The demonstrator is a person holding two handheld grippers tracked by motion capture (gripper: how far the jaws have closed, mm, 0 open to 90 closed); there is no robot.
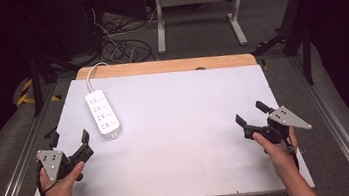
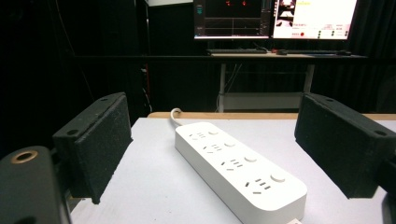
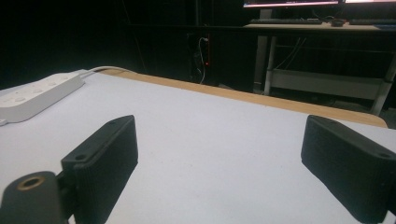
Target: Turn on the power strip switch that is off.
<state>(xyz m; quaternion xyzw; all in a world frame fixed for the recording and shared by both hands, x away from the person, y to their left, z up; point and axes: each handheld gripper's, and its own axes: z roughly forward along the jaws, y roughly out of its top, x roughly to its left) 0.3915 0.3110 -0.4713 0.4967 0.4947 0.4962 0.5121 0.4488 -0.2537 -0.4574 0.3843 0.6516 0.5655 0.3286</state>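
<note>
- The white power strip point(image 1: 103, 114) is lying flat on the left far part of the white surface point(image 1: 181, 127), its long side running far to near, its white cord point(image 1: 90, 75) curling off over the far wooden edge point(image 1: 166, 66).
- The left gripper point(image 1: 70, 141) is hovering at the near left corner, just short of the strip's near end, and its fingers point(image 2: 95, 144) are standing wide apart with nothing between them.
- In the left gripper view the strip point(image 2: 238, 170) is lying ahead between the two pads, slightly angled, with its four sockets and round buttons facing up.
- The right gripper point(image 1: 251, 113) is waiting near the right edge of the surface, well apart from the strip, its fingers point(image 3: 105, 161) also spread and empty.
- Judging by this, the work is at the approach step: the left gripper is lining up on the strip, and no grasp is made yet.
- The next move probably calls for easing the left gripper forward and low, so that the pads are straddling the strip's narrow width before closing.
- The strip is sitting close to the left edge, so room on that side is tight.
- The middle and right of the surface are lying open, giving plenty of room for sliding or setting down.
- The cord at the far edge may be limiting how far the strip can be drawn toward the near side.
</note>
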